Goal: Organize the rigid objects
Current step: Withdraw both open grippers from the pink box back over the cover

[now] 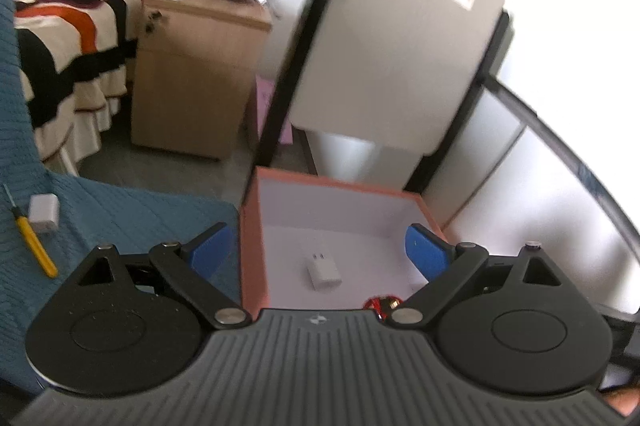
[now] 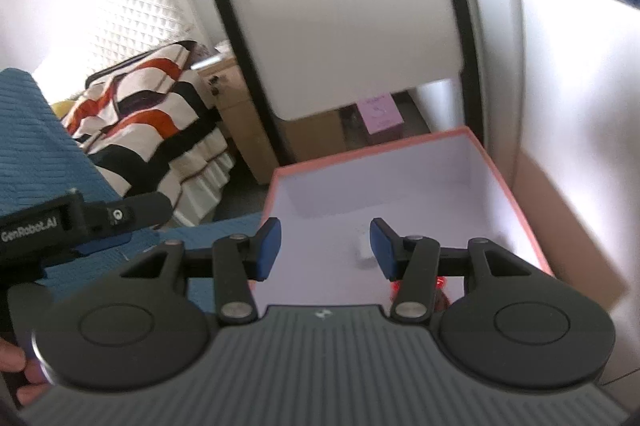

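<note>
Here, both the left gripper (image 1: 322, 250) and right gripper (image 2: 325, 248) hang open and empty above the orange box (image 1: 250, 246); 1 white charger (image 1: 323, 271) lies inside. Next pick, by judgement: the white adapter (image 1: 43, 213) or yellow tool (image 1: 34, 244) on the blue cover (image 1: 120, 218).

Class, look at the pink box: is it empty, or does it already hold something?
Not empty. The pink box is open-topped; a white charger plug lies on its floor, and a red object shows at its near edge.
</note>
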Tool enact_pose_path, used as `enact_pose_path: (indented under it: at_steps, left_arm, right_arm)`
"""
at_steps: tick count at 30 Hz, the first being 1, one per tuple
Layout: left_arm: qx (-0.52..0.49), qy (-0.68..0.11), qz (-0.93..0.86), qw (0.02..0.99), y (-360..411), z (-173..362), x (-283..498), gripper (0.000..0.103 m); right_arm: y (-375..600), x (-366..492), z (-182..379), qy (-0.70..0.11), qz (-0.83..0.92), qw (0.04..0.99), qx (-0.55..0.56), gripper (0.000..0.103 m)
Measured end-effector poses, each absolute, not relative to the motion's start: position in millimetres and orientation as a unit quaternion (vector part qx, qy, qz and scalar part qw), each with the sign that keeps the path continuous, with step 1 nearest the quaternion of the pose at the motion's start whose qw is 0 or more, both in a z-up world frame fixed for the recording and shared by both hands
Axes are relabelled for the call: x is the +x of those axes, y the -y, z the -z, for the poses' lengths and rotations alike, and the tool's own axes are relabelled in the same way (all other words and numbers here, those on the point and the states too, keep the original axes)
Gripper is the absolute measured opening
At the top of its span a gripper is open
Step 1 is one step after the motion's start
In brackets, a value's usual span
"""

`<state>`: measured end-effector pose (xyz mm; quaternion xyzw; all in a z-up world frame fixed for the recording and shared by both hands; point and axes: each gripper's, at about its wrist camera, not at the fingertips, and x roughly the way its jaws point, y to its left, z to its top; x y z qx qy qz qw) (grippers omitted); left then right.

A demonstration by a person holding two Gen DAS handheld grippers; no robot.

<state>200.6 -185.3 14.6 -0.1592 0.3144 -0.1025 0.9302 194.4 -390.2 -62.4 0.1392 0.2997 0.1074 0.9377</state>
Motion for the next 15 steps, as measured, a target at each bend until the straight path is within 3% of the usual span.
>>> enact_pose_path:
  at_steps: [15]
  left_arm:
    - [-0.171, -0.278, 0.070, 0.943, 112.5, -21.8, 163.8, 0.096]
  right_arm:
    - [317.0, 189.0, 53.8, -0.282, -0.146, 0.944, 0.090, 0.052]
